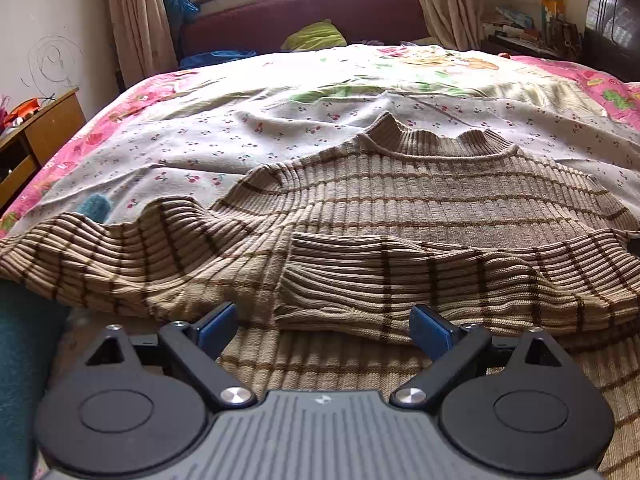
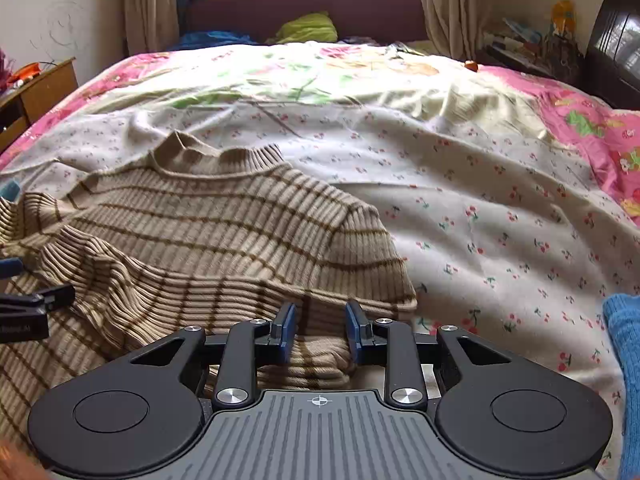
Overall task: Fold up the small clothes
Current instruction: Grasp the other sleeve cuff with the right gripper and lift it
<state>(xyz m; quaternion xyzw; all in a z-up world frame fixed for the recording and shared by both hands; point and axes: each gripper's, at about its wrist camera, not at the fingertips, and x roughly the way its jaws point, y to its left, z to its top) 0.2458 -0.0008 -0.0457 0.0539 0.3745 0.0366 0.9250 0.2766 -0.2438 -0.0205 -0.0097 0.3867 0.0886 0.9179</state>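
Observation:
A tan ribbed sweater with brown stripes (image 1: 420,208) lies collar away from me on the cherry-print sheet (image 1: 224,140). Its right sleeve (image 1: 460,280) is folded across the body; the left sleeve (image 1: 100,256) spreads out to the left. My left gripper (image 1: 324,326) is open, low over the sweater's lower part, with the folded sleeve's cuff between the jaws. In the right wrist view the sweater (image 2: 224,224) fills the left half. My right gripper (image 2: 320,330) has its jaws partly closed around a fold of the sweater's lower right edge (image 2: 320,352); contact is unclear. The left gripper (image 2: 24,304) shows at the left edge.
The bed has a pink floral cover (image 2: 592,128) under the sheet, a purple headboard (image 1: 304,16) and a green pillow (image 1: 316,36). A wooden nightstand (image 1: 36,136) stands left, cluttered furniture (image 2: 560,52) right. A blue knit garment (image 2: 624,360) lies at the right; a teal one (image 1: 24,360) at the left.

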